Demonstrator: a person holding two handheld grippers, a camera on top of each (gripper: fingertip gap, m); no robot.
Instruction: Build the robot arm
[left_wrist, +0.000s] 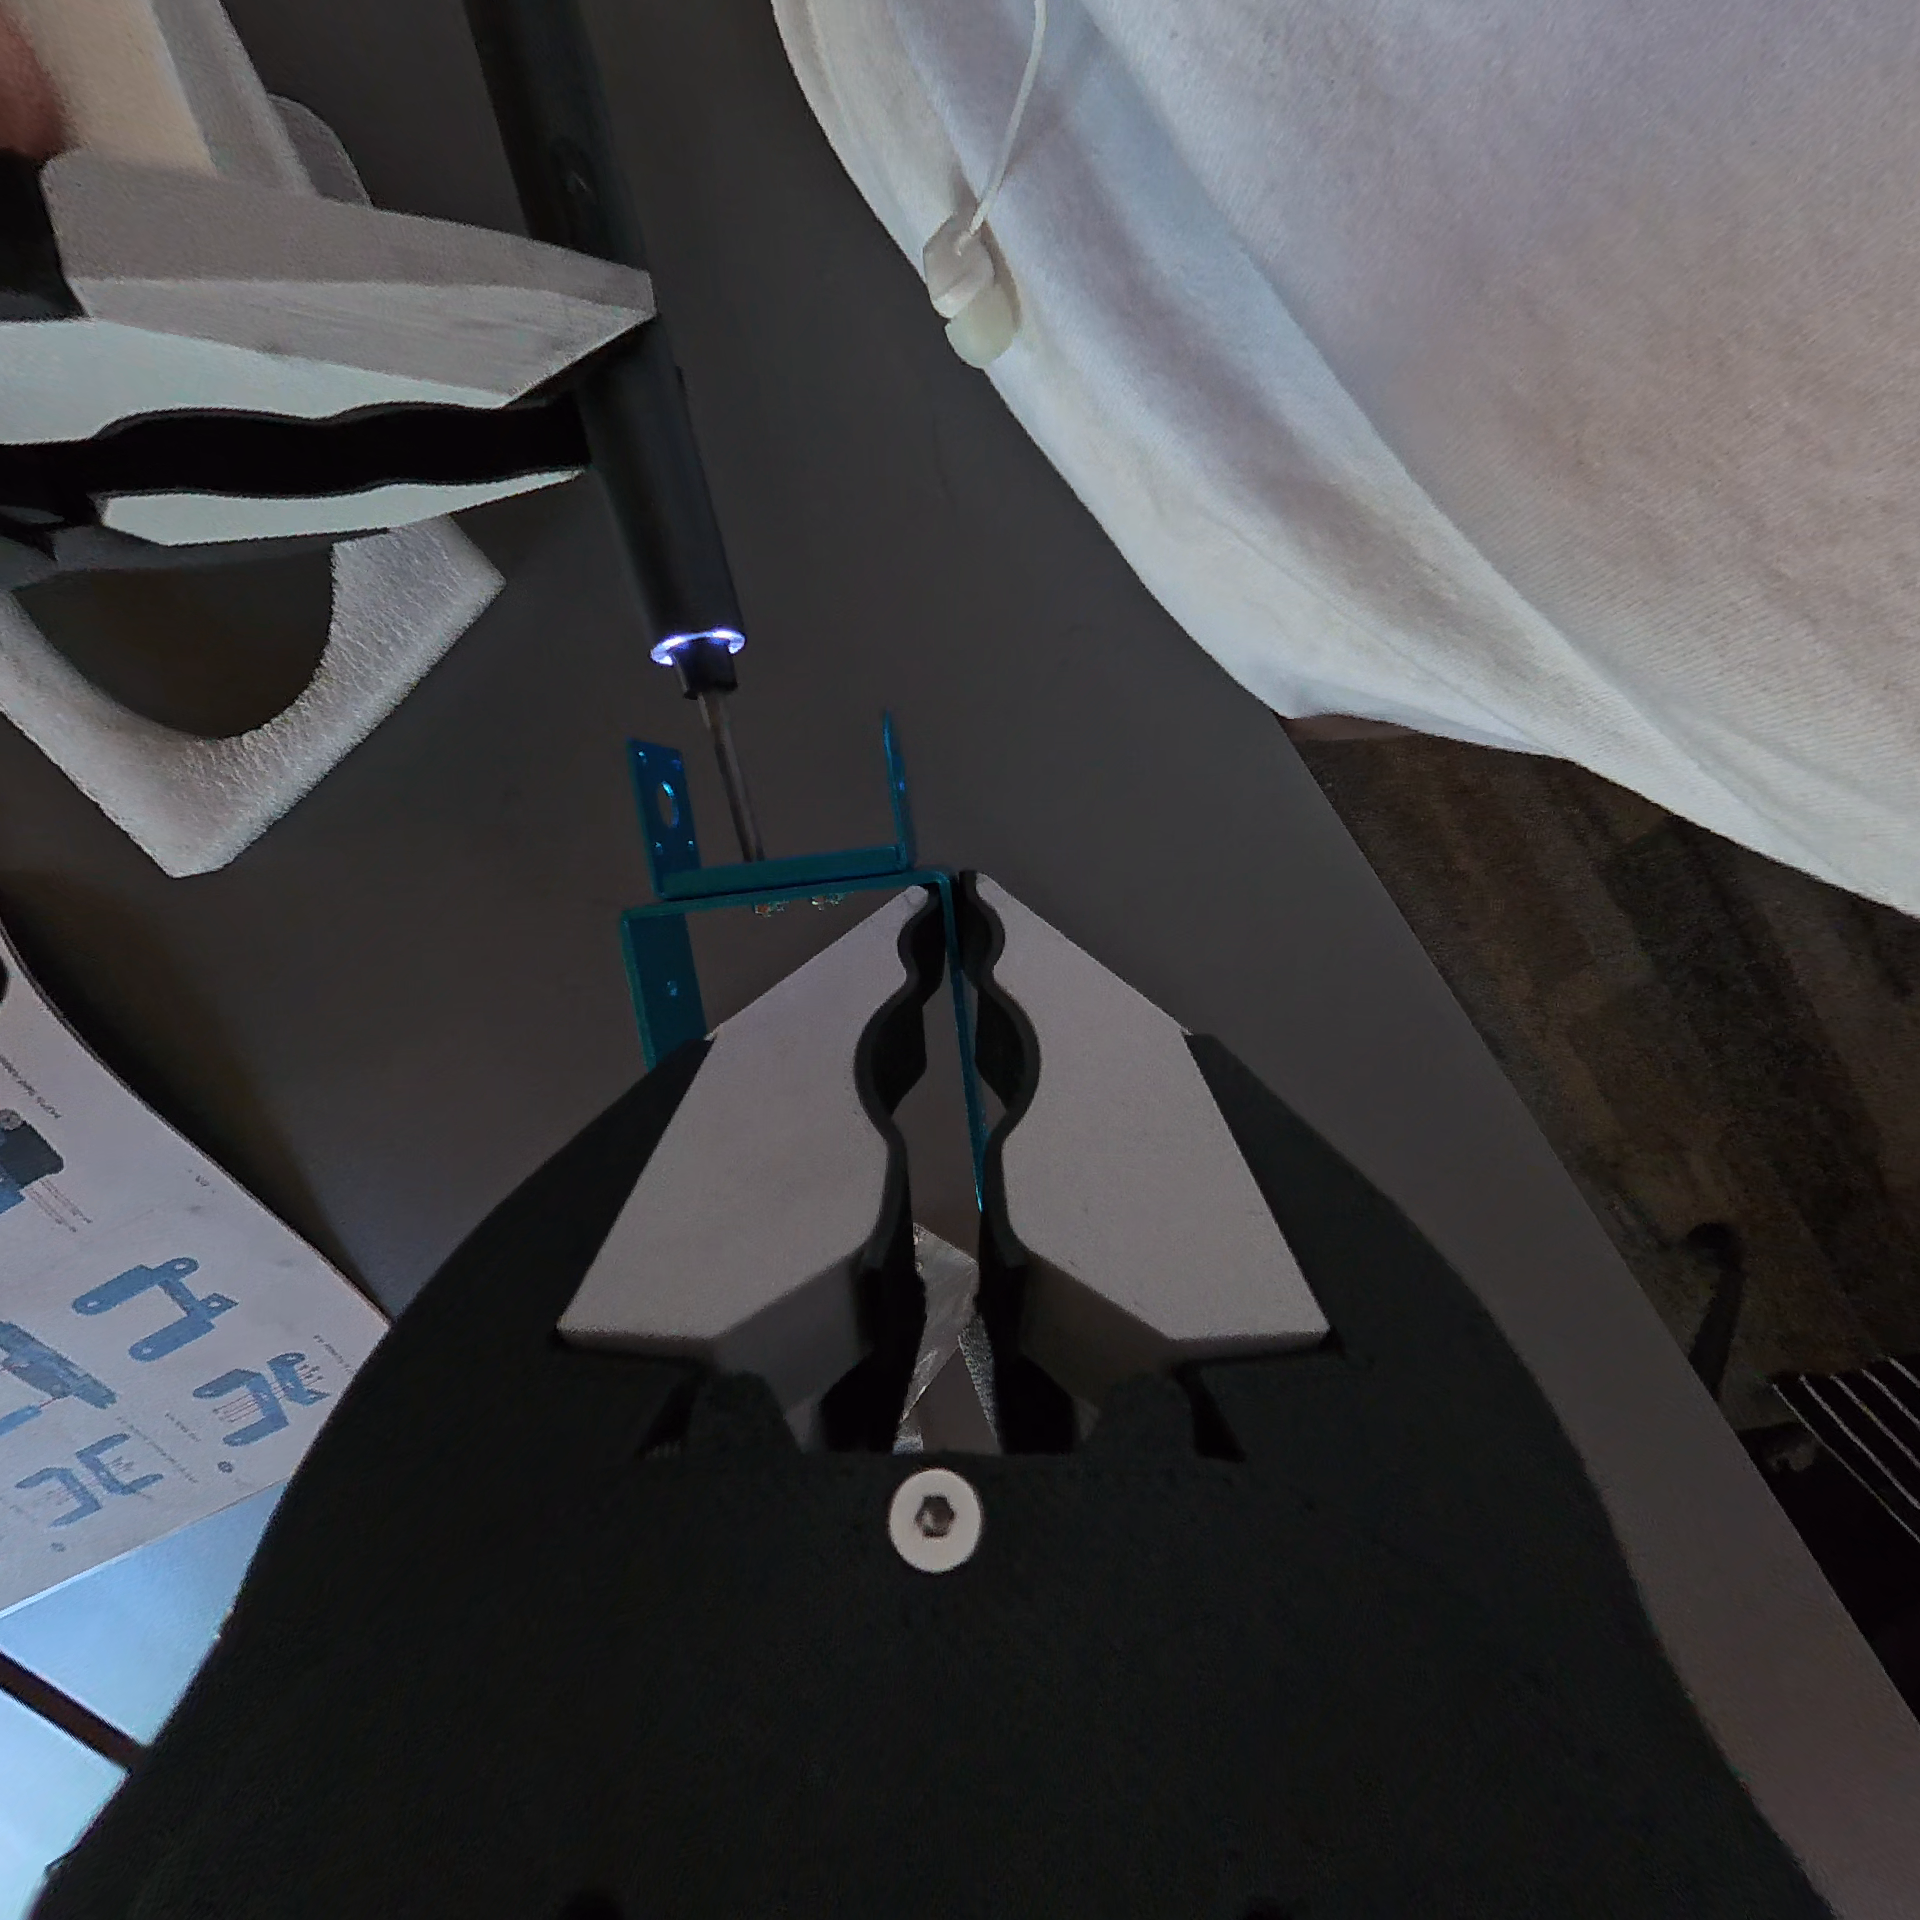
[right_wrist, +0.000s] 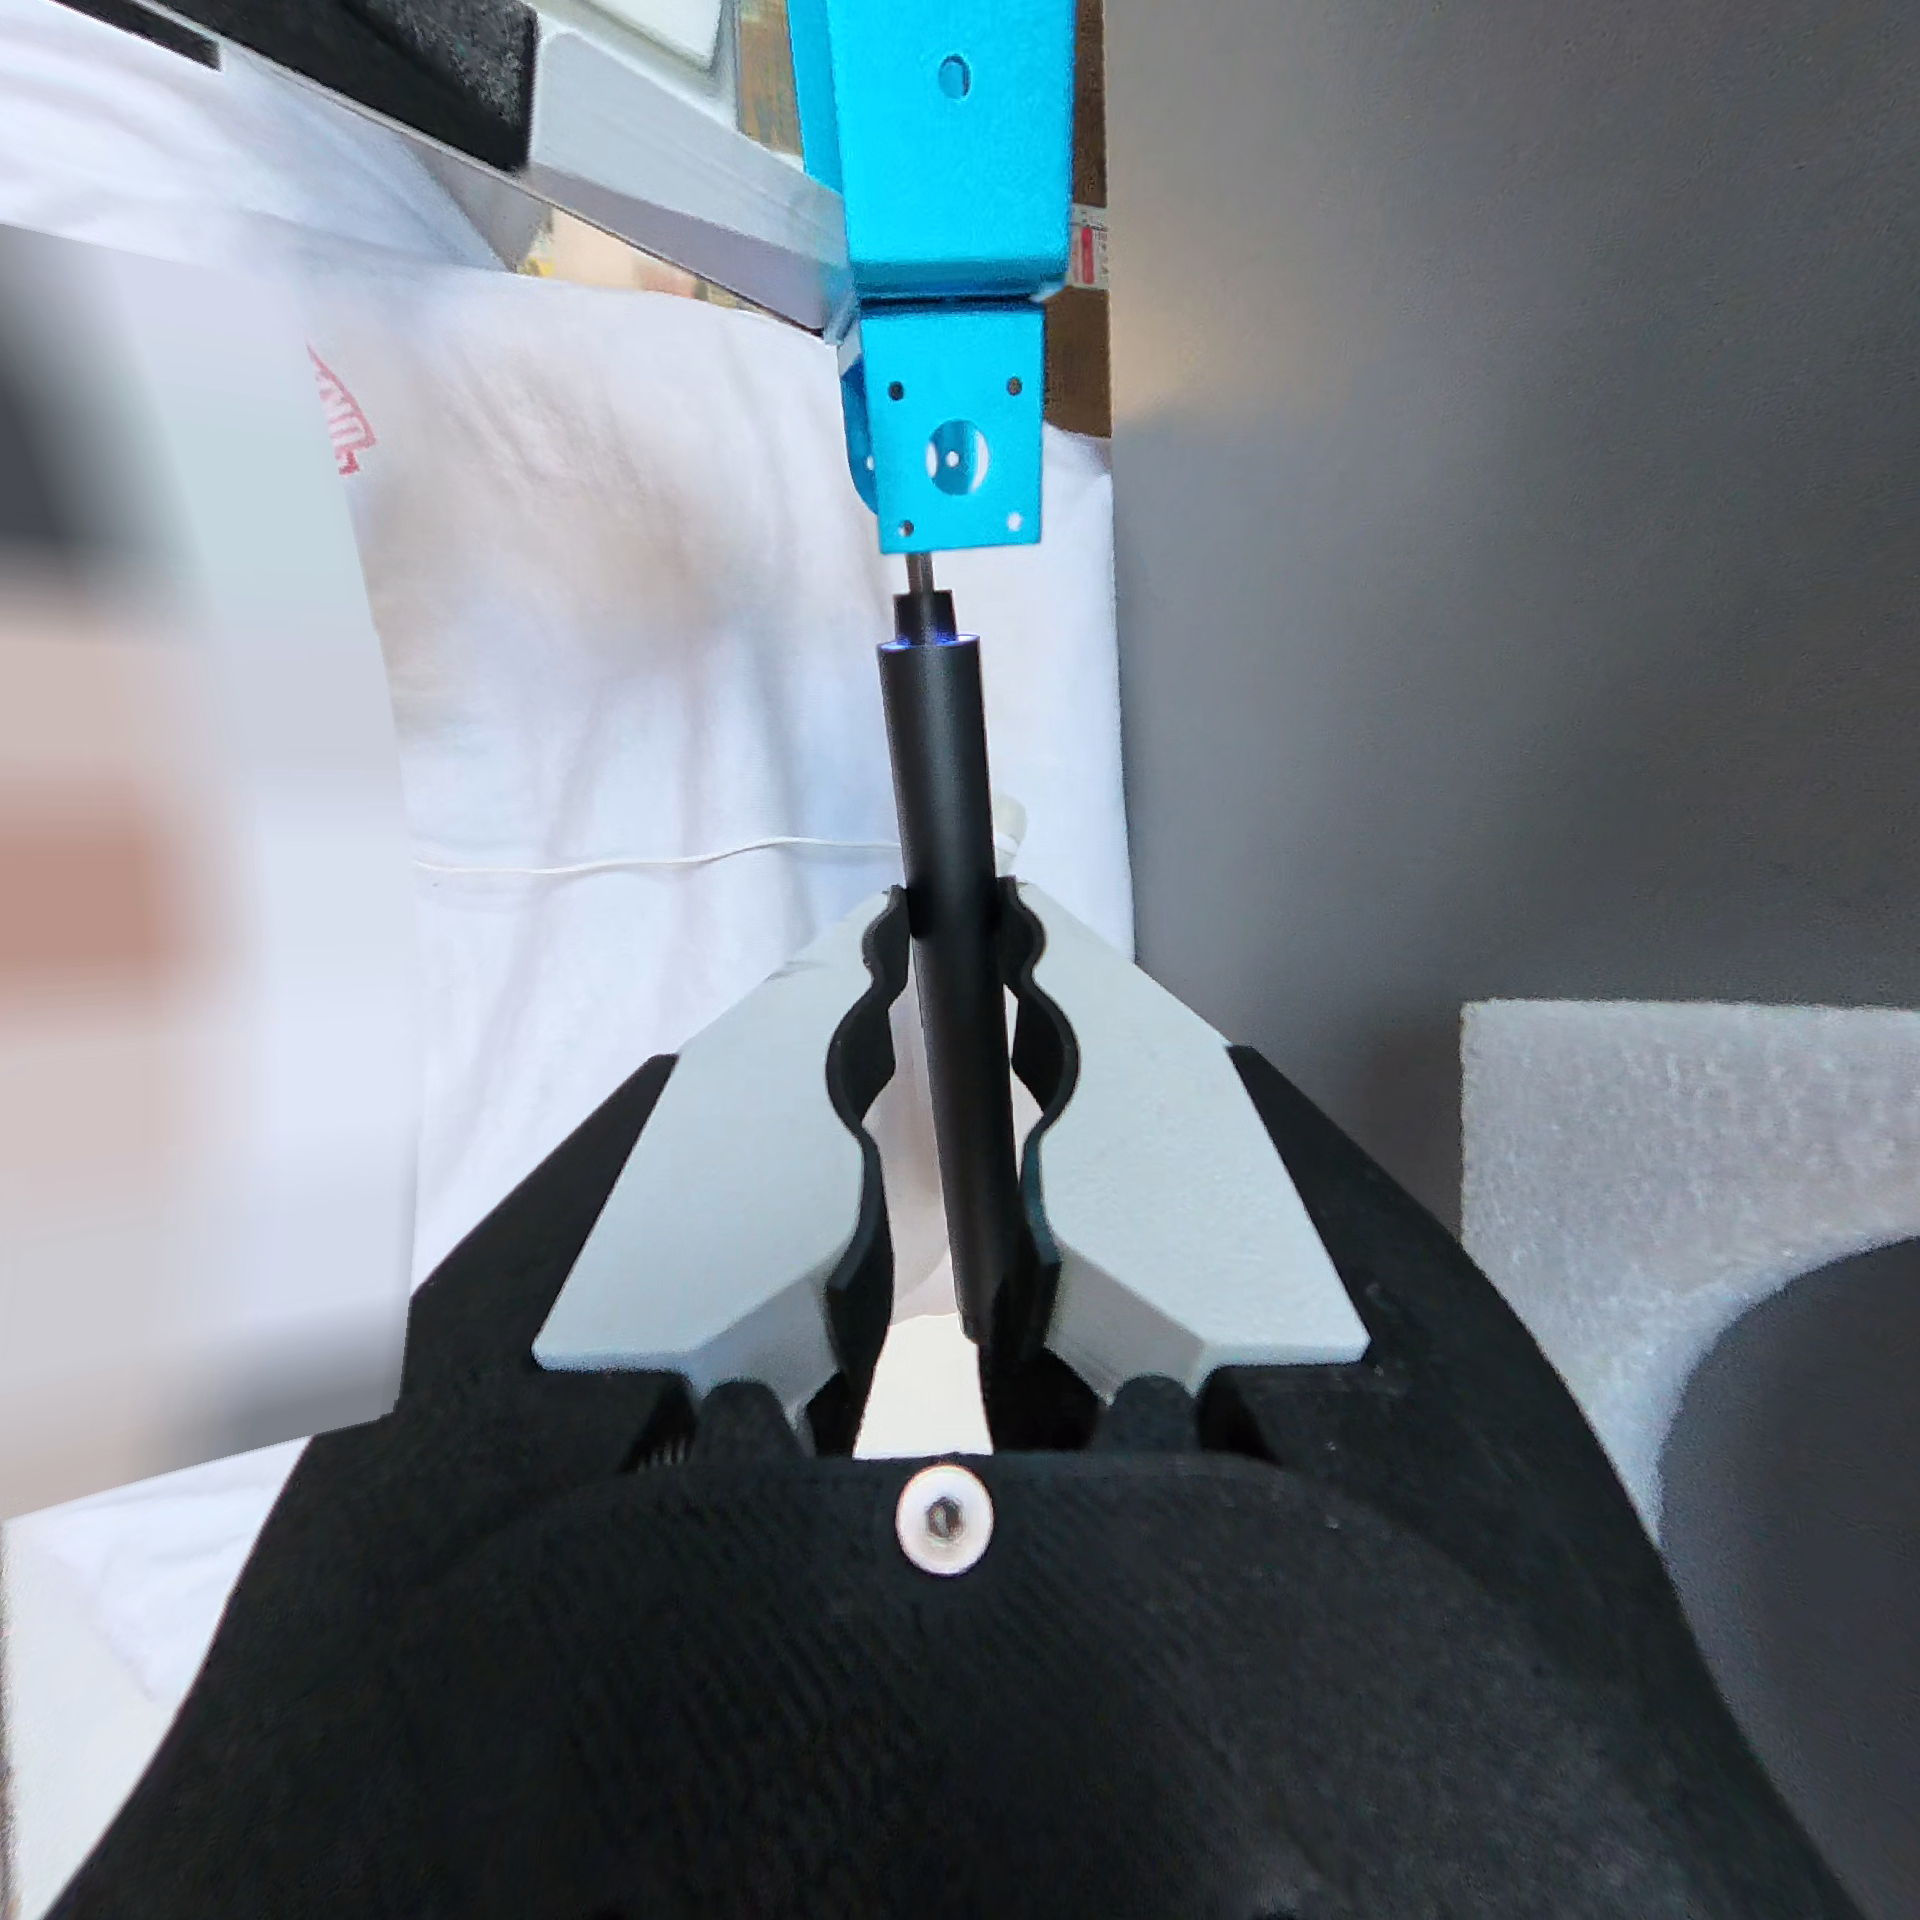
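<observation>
My left gripper (left_wrist: 954, 883) is shut on one thin wall of a blue metal bracket (left_wrist: 665, 971). A second blue U-shaped bracket (left_wrist: 774, 871) sits on top of the first. My right gripper (right_wrist: 951, 896) is shut on a black electric screwdriver (right_wrist: 940, 831) with a lit ring at its nose. In the left wrist view the screwdriver (left_wrist: 665, 488) comes in from the upper left, and its bit (left_wrist: 732, 779) reaches down into the upper bracket. In the right wrist view the bit goes behind the blue brackets (right_wrist: 951, 436) straight ahead.
A white foam block (left_wrist: 208, 727) with a round cut-out lies on the dark table (left_wrist: 1091, 831) at the left; it also shows in the right wrist view (right_wrist: 1662, 1195). A printed sheet (left_wrist: 135, 1299) lies lower left. A person in white clothing (left_wrist: 1455, 364) stands close at the table's right edge. The grippers' ends are close to 10 cm from one another.
</observation>
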